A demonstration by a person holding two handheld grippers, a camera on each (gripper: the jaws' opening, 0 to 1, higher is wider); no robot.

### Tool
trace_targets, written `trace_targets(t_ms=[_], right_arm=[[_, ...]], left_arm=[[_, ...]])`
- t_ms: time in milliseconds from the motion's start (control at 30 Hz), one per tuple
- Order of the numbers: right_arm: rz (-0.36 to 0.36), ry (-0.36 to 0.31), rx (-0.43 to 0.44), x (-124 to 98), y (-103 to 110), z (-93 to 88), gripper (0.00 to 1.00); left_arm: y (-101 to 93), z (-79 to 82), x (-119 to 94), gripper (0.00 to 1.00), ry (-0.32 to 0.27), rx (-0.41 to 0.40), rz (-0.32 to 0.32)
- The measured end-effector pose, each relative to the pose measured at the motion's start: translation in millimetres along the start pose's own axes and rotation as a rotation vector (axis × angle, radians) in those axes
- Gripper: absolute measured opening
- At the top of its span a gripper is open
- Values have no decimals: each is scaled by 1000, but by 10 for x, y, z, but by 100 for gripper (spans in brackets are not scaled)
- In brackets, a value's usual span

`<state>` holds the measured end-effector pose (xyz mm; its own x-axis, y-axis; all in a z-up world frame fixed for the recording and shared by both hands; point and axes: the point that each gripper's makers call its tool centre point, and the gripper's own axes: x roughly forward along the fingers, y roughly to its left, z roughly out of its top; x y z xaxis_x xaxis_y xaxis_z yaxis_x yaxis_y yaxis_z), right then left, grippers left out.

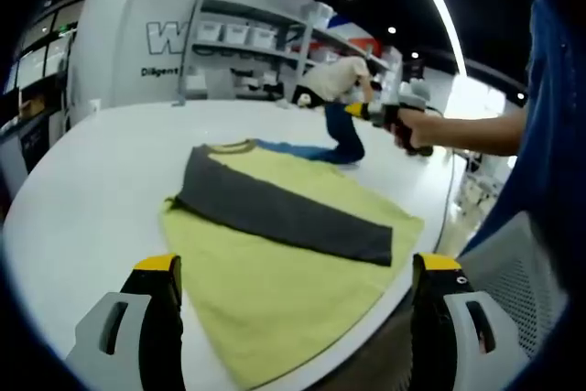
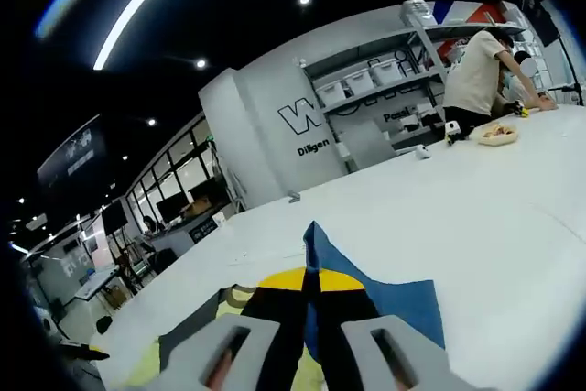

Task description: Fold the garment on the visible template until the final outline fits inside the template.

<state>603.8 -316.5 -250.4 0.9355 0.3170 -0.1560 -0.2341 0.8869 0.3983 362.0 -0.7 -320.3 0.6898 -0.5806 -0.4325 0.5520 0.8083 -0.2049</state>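
A yellow garment (image 1: 275,272) lies flat on the white table (image 1: 101,180), with a dark grey band (image 1: 284,212) folded across it. At its far end a blue sleeve (image 1: 339,148) is lifted off the table by my right gripper (image 1: 371,112), which a hand holds. In the right gripper view the right gripper (image 2: 309,286) is shut on the blue sleeve (image 2: 394,304), which peaks up between the jaws; grey cloth (image 2: 183,341) shows at lower left. My left gripper (image 1: 297,265) hangs open above the garment's near edge with nothing in it.
A person (image 1: 334,80) leans over the table's far side near a bowl (image 2: 499,133) and a small object (image 2: 423,151). Shelves with white bins (image 1: 238,34) stand behind. A mesh chair (image 1: 513,272) sits at the near right, by the table edge.
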Motion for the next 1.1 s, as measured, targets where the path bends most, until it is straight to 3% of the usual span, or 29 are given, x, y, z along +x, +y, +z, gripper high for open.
trace_targets(t_ms=[200, 433, 633, 767, 1100], right_arm=[[17, -11, 22, 10, 118, 3, 0], [62, -14, 39, 62, 410, 5, 0], [116, 8, 44, 103, 637, -91, 0], [169, 34, 34, 81, 937, -194, 0], [248, 85, 35, 32, 1221, -380, 0]], left_arm=[[19, -32, 19, 99, 16, 18, 2], [55, -16, 8, 99, 4, 17, 16], [72, -13, 10, 99, 2, 22, 22], [90, -25, 17, 99, 6, 21, 27], [102, -37, 30, 99, 11, 14, 31]])
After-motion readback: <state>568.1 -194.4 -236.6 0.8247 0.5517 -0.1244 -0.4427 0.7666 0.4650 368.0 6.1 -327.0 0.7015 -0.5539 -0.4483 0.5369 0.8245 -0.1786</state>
